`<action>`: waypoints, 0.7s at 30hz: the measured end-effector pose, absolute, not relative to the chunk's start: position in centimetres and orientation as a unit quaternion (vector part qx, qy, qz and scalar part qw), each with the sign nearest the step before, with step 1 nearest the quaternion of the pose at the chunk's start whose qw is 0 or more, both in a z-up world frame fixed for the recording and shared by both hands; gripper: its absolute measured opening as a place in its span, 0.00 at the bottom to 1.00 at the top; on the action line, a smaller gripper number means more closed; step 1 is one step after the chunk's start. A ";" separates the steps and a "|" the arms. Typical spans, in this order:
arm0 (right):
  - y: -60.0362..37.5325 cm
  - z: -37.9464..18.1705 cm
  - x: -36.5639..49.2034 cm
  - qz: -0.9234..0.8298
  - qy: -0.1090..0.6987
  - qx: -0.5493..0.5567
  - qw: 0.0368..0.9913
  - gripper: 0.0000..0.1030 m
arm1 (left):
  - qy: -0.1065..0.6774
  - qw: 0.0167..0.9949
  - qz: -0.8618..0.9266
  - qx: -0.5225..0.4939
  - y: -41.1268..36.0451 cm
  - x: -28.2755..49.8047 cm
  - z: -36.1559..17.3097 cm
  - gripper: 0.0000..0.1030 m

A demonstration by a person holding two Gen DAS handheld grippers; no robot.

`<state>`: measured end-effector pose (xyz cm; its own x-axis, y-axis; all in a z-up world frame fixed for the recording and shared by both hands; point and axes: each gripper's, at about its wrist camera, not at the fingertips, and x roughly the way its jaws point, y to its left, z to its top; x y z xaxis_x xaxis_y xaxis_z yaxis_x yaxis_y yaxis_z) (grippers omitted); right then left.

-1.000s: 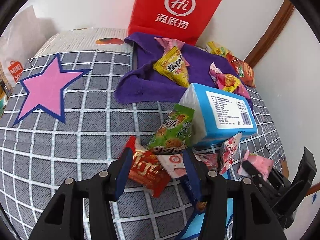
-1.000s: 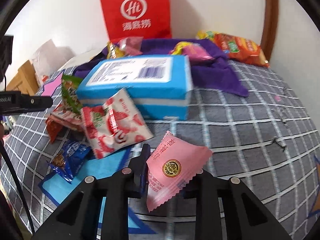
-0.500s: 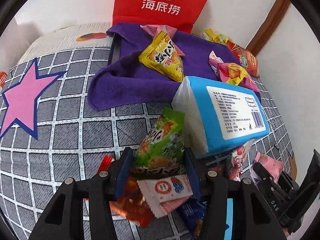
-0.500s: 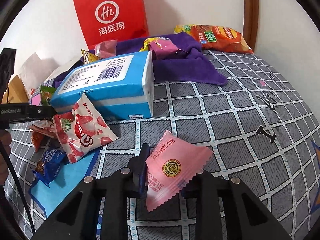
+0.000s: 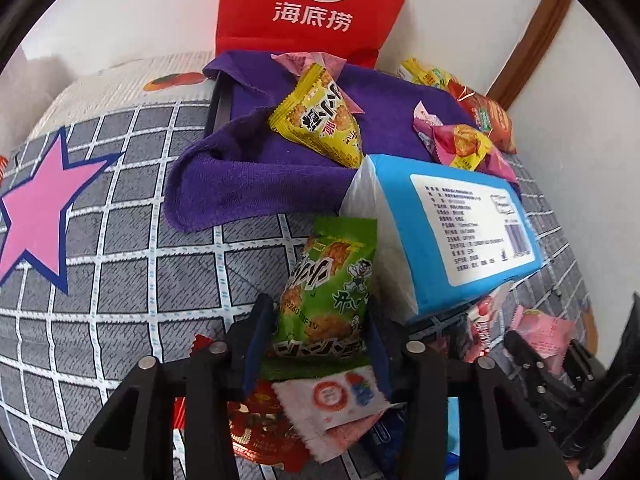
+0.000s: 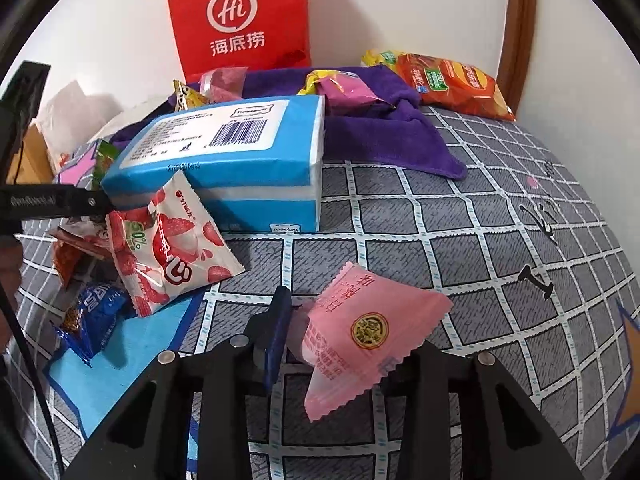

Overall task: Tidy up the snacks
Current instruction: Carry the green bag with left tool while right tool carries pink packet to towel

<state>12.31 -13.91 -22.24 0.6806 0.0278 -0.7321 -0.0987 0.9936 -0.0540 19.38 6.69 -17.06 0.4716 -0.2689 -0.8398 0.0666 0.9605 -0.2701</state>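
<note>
Landmark for my notes: the blue tissue pack [image 6: 224, 160], lying flat mid-bed.

The bed [image 6: 460, 240] is the largest thing, covered in a grey grid-pattern sheet with a pink star [image 5: 36, 216] well to the left of the pack in my left view.

Behind the pack, against the wall, stands a red paper bag [image 6: 240, 16]. Between bag and pack a purple towel [image 5: 248, 176] lies rumpled, its edge touching the pack's far side.

On the towel behind the pack: a yellow snack packet [image 5: 320, 120] and a magenta-and-yellow packet [image 6: 344, 90]. Beyond the towel, by the wall, an orange chip bag [image 6: 452, 80].

A red-and-white lychee packet [image 6: 168, 248] leans on the pack's near corner. Beside it lies a small blue packet [image 6: 96, 316] over a light blue patch of sheet.

My left gripper [image 5: 320, 336] has its jaws closing around a green snack packet [image 5: 332, 284] that stands against the pack's white end; the pads are at its sides, so I read it as gripped. A white packet [image 5: 336, 400] and a red packet [image 5: 260, 436] crowd underneath.

My right gripper [image 6: 344, 336], in front of the pack, has jaws opening. A pink packet [image 6: 360, 332] sits between them; the left pad stands clear of it, the right pad is hidden.
</note>
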 end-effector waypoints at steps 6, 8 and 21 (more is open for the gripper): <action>-14.9 -22.1 12.2 0.036 0.395 -0.017 0.918 0.27 | 0.485 0.864 -0.091 -0.101 7.6 17.7 -14.9 0.39; -15.2 -22.1 12.2 0.039 0.395 -0.010 0.918 0.27 | 0.478 0.868 -0.086 -0.100 7.9 17.2 -14.0 0.39; -15.1 -21.7 11.8 0.041 0.399 -0.007 0.916 0.23 | 0.441 0.888 -0.064 -0.113 10.3 12.9 -9.1 0.39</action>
<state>11.77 -15.13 -21.72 0.6789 0.0700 -0.7309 -0.0809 0.9965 0.0203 12.90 10.30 -9.09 0.6029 -0.2130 -0.7688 0.0140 0.9664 -0.2567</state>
